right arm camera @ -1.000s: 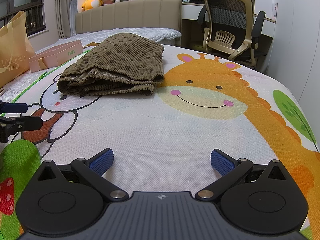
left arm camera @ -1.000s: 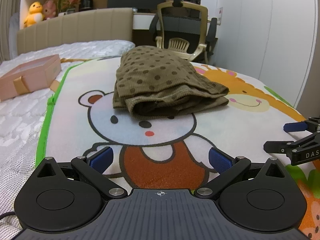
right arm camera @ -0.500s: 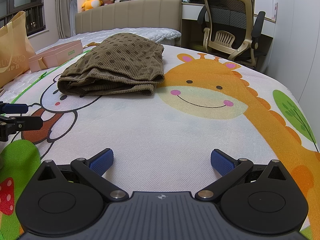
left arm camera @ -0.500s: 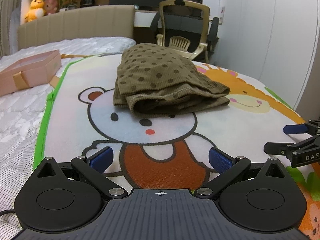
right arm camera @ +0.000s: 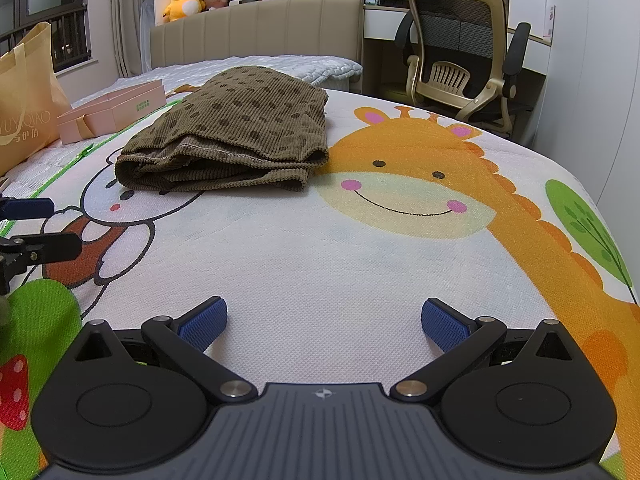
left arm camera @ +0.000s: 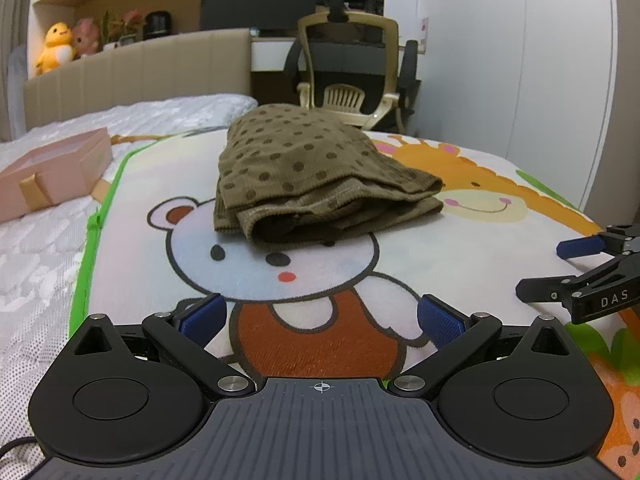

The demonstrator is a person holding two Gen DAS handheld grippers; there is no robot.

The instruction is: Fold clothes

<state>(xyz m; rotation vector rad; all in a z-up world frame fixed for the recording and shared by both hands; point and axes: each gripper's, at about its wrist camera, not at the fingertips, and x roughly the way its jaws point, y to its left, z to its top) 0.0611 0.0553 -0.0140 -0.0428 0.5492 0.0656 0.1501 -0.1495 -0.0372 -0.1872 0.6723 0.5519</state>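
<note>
A brown dotted corduroy garment lies folded in a compact stack on the cartoon play mat, over the bear's head; it also shows in the right wrist view. My left gripper is open and empty, low over the mat, well short of the garment. My right gripper is open and empty over the mat's near part, to the right of the garment. Each gripper shows at the edge of the other's view: the right one, the left one.
A pink gift box lies on the white mattress left of the mat, also in the right wrist view. A tan shopping bag stands further left. A headboard, a desk and an office chair are beyond.
The left gripper's view has tipped slightly, so the garment sits a little lower in frame. The right gripper and the garment have not moved.
</note>
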